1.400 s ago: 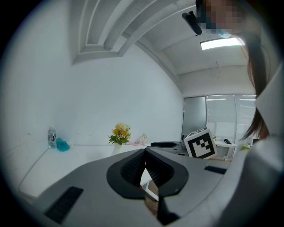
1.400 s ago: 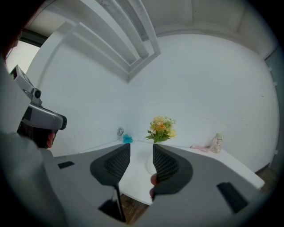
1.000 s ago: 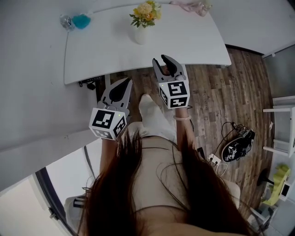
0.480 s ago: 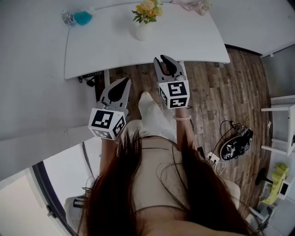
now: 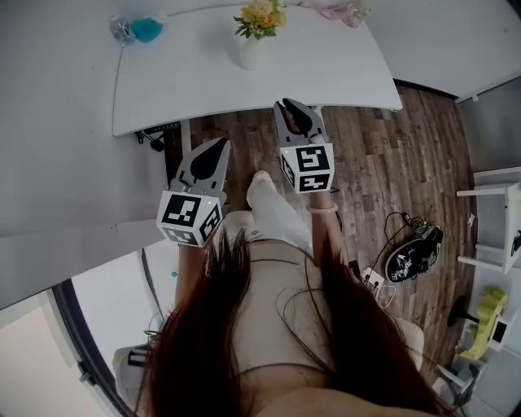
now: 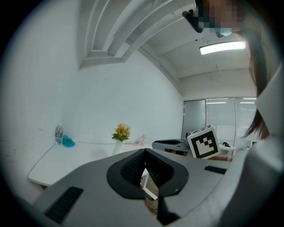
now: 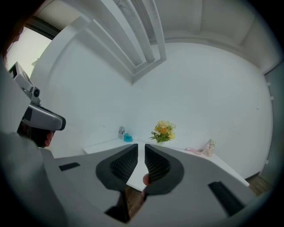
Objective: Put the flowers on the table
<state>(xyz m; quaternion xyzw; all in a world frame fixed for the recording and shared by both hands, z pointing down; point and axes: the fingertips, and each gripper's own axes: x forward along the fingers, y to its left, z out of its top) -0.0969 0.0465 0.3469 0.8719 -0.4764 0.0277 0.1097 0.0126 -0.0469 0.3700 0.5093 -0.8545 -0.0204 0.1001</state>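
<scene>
A white vase (image 5: 252, 50) with yellow and orange flowers (image 5: 259, 18) stands on the far side of the white table (image 5: 187, 81). Both gripper views show the flowers, small and far off: flowers (image 6: 121, 131), flowers (image 7: 163, 131). My left gripper (image 5: 224, 143) hangs over the wooden floor short of the table's near edge, shut and empty; its tips meet in its own view, left gripper (image 6: 144, 153). My right gripper (image 5: 286, 104) reaches just to the table's edge. Its jaws have just been closing, with only a thin slit left and nothing between them, right gripper (image 7: 141, 148).
A clear bottle (image 5: 121, 30) and a teal thing (image 5: 147, 31) sit at the table's far left corner, a pink item (image 5: 338, 10) at its far right. On the floor lie dark shoes (image 5: 415, 256) and cables. A white shelf (image 5: 496, 220) stands at the right.
The right gripper's jaws have gone from clearly apart to almost together. Both grippers have crept slightly toward the table.
</scene>
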